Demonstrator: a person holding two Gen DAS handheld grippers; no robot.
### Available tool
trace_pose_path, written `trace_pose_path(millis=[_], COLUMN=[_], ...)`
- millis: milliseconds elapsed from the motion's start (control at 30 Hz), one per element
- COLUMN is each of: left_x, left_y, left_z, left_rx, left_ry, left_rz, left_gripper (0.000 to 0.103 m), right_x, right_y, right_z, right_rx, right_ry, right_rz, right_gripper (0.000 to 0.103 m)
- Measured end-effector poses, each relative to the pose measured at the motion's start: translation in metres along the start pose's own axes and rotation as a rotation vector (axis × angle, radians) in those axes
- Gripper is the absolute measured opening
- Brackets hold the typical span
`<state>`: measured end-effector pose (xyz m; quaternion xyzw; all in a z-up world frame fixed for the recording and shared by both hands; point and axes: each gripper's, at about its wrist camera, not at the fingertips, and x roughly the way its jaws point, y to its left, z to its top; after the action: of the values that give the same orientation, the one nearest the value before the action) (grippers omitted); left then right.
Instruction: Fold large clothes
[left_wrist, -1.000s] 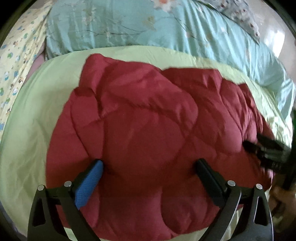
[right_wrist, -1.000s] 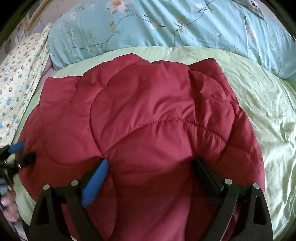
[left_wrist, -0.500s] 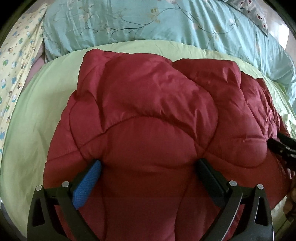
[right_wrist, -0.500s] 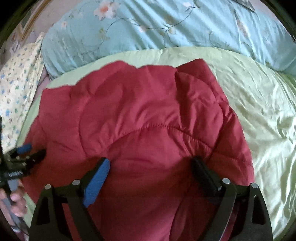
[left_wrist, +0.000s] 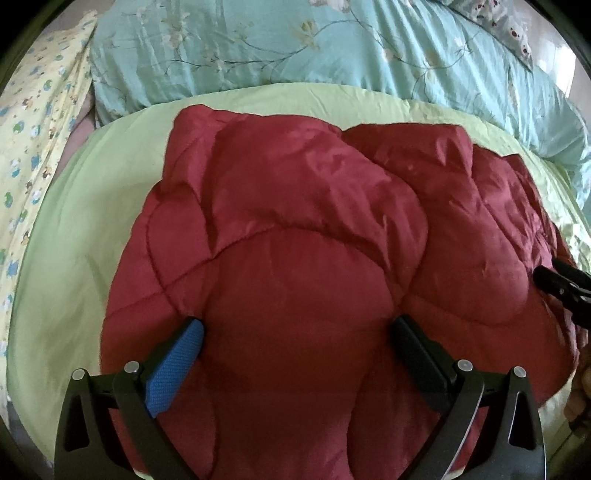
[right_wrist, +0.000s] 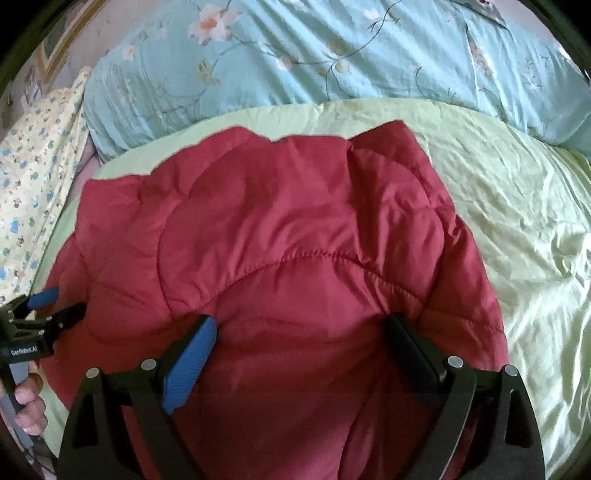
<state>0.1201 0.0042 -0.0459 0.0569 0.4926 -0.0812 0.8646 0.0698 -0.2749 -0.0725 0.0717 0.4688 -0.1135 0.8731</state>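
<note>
A puffy red quilted jacket (left_wrist: 303, 229) lies bunched on the light green sheet (left_wrist: 85, 229). Seen in the left wrist view, my left gripper (left_wrist: 295, 332) stands wide over the jacket's near part. Its blue and black pads dent a thick bulge of padding from both sides. My right gripper (right_wrist: 299, 325) grips a similar thick bulge of the jacket (right_wrist: 295, 229) further right. The left gripper (right_wrist: 55, 308) also shows at the jacket's left edge in the right wrist view. Only a black finger of the right gripper (left_wrist: 554, 280) shows at the far right of the left view.
A turquoise floral duvet (right_wrist: 332, 62) lies along the far side of the green sheet (right_wrist: 517, 229). A yellow patterned cloth (left_wrist: 33, 155) hangs at the left. A hand (right_wrist: 29, 402) holds the left gripper's handle. Bare wrinkled sheet stretches to the right of the jacket.
Both grippers keep the same wide hold on the jacket. The left view has tilted slightly, and the right gripper's finger sits a little further toward that view's right edge.
</note>
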Motion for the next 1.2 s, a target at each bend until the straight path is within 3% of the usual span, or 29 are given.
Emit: trace_pose_path(millis=[400,500,633,700,767,967,1200], left_x=[-0.057,-0.057,-0.044,-0.04,-0.037,-0.037,-0.063], left_y=[0.019,0.024,0.034,0.038,0.04,0.042,0.032], left_z=[-0.039,-0.047,-0.051,-0.051,-0.052,-0.051,-0.064], left_rx=[-0.037,-0.03,-0.064,-0.075,-0.075,-0.061,-0.044], left_ry=[-0.045,-0.023,0.012,0.019,0.02,0.017,0.002], left_rz=[-0.027,-0.01,-0.032,-0.045,-0.053,-0.033,0.01], left_gripper=[0.102,0.102,0.103,0.103,0.103,0.103,0.102], right_x=[-0.061,-0.071,-0.07,-0.057,-0.042,-0.035,-0.06], right_y=[0.001,0.004,0.014,0.014,0.01,0.006,0.009], right_z=[-0.026,-0.035,-0.045,-0.049,-0.055,-0.059,-0.064], right_rx=[0.03,0.026,-0.015,-0.031,-0.02,0.003,0.012], right_ry=[-0.055,-0.054,-0.027,0.017,0.043,0.034,0.009], right_rz=[0.037,0.052,0.045,-0.001,0.008,0.012,0.025], right_gripper=[0.093,0.093,0.093,0.093,0.093,0.094,0.093])
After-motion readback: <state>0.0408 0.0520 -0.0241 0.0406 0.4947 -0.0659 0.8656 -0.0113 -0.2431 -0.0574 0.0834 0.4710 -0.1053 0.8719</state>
